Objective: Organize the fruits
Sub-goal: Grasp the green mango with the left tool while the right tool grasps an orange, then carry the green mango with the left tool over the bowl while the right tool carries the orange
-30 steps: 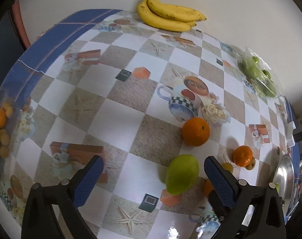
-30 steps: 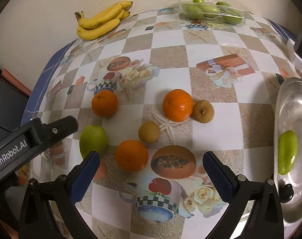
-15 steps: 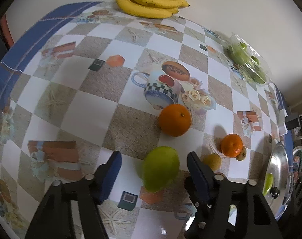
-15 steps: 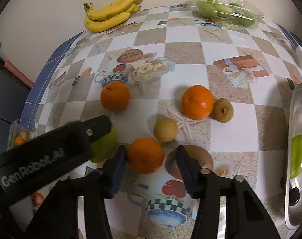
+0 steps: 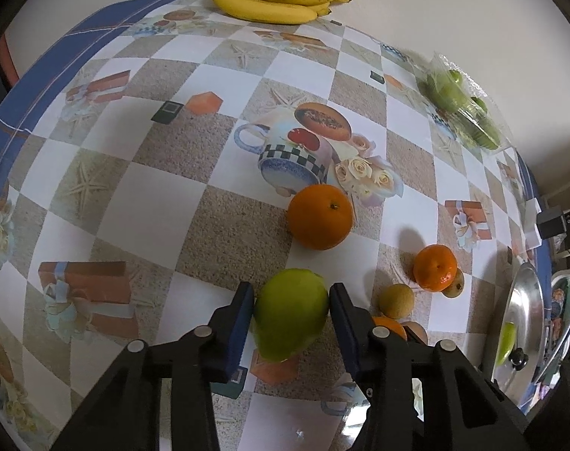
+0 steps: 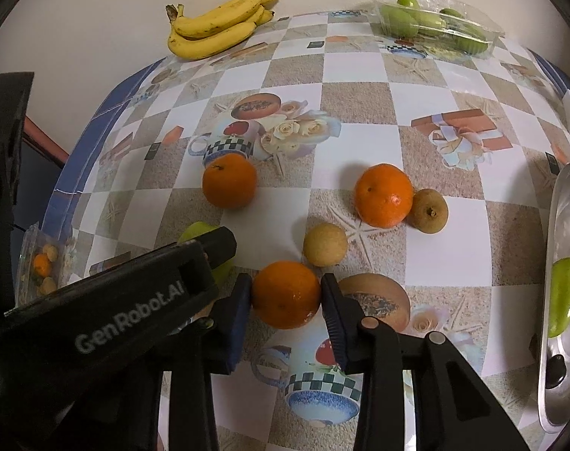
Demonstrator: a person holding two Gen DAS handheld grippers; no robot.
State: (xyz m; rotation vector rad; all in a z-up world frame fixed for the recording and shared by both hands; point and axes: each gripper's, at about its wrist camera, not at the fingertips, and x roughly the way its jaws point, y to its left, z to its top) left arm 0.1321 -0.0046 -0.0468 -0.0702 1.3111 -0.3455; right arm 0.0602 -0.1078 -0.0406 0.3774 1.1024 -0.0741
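Note:
My left gripper (image 5: pixel 291 310) is shut on a green mango (image 5: pixel 290 315) that rests on the checked tablecloth. My right gripper (image 6: pixel 286 297) is shut on an orange (image 6: pixel 286 294), just right of the left gripper's body (image 6: pixel 134 300). Two more oranges (image 6: pixel 229 180) (image 6: pixel 383 194) lie further back, with a yellowish round fruit (image 6: pixel 325 245) and a brown one (image 6: pixel 428 210) beside them. The green mango is mostly hidden in the right wrist view (image 6: pixel 198 230).
Bananas (image 6: pixel 215 26) and a clear box of green fruit (image 6: pixel 435 24) lie at the far edge by the wall. A steel tray (image 6: pixel 563 233) at the right holds one green fruit (image 6: pixel 563 300). A clear box of small fruit (image 6: pixel 40 263) sits at the left edge.
Both grippers moved forward and closed: the left one around the green mango, the right one around the near orange. The other fruit has not moved.

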